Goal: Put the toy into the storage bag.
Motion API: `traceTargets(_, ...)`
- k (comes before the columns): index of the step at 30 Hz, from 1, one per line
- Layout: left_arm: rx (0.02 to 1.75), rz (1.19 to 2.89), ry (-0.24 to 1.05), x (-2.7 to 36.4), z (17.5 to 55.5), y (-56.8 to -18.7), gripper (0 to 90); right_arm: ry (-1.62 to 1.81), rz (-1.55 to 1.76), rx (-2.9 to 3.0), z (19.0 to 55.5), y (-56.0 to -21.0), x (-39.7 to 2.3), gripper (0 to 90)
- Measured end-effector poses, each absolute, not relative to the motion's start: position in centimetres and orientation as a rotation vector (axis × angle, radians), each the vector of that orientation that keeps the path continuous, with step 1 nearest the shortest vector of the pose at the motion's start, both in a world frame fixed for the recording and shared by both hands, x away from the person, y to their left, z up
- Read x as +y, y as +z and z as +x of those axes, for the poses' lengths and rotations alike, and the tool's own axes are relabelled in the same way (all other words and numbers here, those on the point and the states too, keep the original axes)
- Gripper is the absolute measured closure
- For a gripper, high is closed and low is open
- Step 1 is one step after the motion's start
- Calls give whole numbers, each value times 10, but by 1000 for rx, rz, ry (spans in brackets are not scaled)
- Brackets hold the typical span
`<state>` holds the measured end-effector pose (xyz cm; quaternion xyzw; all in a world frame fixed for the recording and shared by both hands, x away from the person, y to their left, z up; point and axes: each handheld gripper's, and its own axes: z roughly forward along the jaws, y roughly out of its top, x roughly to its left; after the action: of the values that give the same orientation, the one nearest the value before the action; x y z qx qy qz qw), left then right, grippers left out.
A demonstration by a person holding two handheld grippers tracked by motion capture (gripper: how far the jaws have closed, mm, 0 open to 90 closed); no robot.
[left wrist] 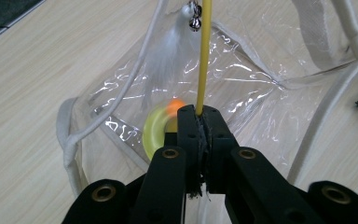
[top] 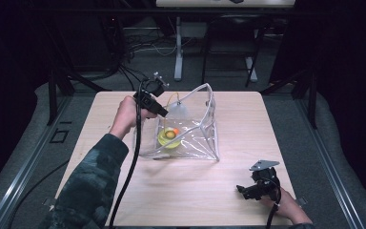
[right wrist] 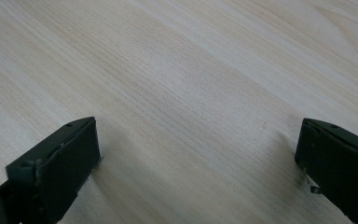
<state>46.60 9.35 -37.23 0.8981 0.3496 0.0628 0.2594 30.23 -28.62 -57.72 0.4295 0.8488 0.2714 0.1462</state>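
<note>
Feathers, a small bell and a thin yellow wand [left wrist: 204,56] make a cat teaser that looks very light and whippy, so expect the white feather tuft [left wrist: 168,51] to swing and snag on the pouch rim as you lower it. Your left gripper [left wrist: 200,116] is clamped tight on the wand's lower end, a good hold since the stick seems the only stiff part; the tuft hangs inside the mouth of the clear plastic pouch [top: 195,143], above a yellow ring [left wrist: 153,133] with an orange ball [left wrist: 173,106]. The pouch looks soft and slippery and may slide on the table [top: 209,191]. Your left hand [top: 126,114] holds its gripper angled down toward the pouch opening. Your right gripper [top: 259,186] rests low over bare table, well apart, jaws wide and holding nothing.
</note>
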Motion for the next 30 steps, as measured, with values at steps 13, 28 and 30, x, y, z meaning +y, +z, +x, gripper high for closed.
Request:
traceTargets(13, 986, 2420, 144, 100, 469, -392, 874, 782, 1240, 2442, 302, -577, -286, 0)
traceTargets(28, 980, 2431, 141, 105, 464, -386, 648, 819, 1250, 2427, 302, -579, -285, 0)
traceTargets(30, 993, 2423, 159, 108, 462, -384, 584, 818, 1252, 2429, 302, -579, -285, 0)
